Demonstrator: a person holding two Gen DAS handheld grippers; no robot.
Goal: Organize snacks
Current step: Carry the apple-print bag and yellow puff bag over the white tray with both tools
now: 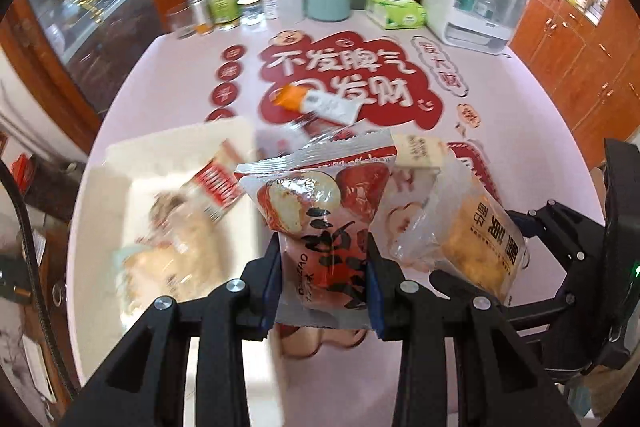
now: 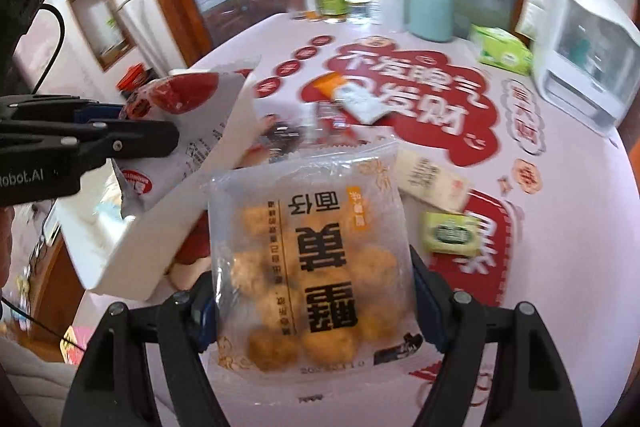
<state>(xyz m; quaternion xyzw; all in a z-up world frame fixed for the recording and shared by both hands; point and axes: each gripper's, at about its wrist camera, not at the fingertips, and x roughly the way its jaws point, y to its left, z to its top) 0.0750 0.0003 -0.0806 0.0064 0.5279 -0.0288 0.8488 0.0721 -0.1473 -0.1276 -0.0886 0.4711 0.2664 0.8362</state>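
**Two packets held, white tray to the left**

A red jujube snack packet (image 1: 320, 227) is pinched between the jaws of the left gripper (image 1: 322, 279), held upright with its long axis running away from the camera, crimped top edge farthest out. A clear packet of golden fried balls (image 2: 312, 267) is clamped in the jaws of the right gripper (image 2: 314, 291), also lengthwise along the fingers, black print seen upside down. Both packets are held above the surface (image 1: 180, 67), not resting on it.

The white tray (image 1: 120, 163) lies left of both grippers; other snacks are already seen inside, blurred. The left gripper is judged nearer to the tray, its packet just beside the tray's right wall. The right packet is judged to need a leftward carry across.

Loose items are left on the surface: an orange-and-white sachet (image 1: 316, 103), a cream packet (image 2: 432, 179), a small green packet (image 2: 452, 233).
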